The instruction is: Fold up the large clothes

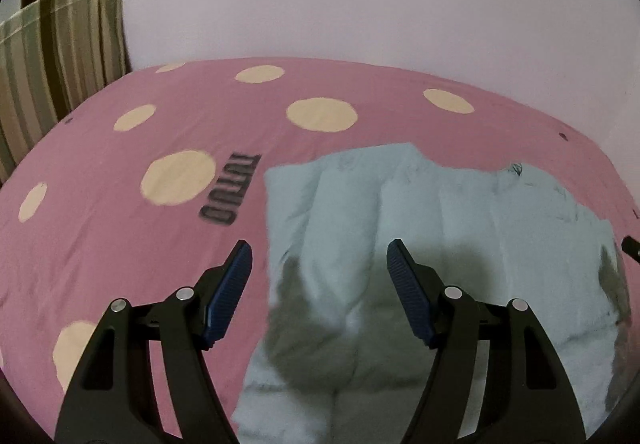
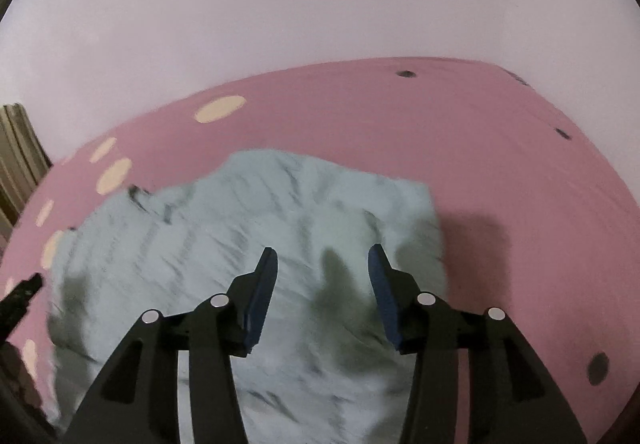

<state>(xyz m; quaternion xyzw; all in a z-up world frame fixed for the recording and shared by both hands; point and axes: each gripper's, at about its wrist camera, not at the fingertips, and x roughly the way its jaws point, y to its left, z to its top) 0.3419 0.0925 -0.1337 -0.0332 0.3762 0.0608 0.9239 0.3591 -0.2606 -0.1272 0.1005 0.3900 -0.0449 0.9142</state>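
Garment (image 2: 256, 228) beneath parted right claw (image 2: 322, 256)

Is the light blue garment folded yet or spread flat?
Partly folded: the garment lies rumpled on the pink bedspread, bunched with uneven edges.

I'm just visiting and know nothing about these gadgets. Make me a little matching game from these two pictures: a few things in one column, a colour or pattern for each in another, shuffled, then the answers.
Things:
1. bedsheet
2. garment
3. finger pads
4. curtain

Looks:
A. dark blue, ribbed
B. pink with cream dots
C. brown and pale stripes
D. pale blue, rumpled

Pairs: 1-B, 2-D, 3-A, 4-C
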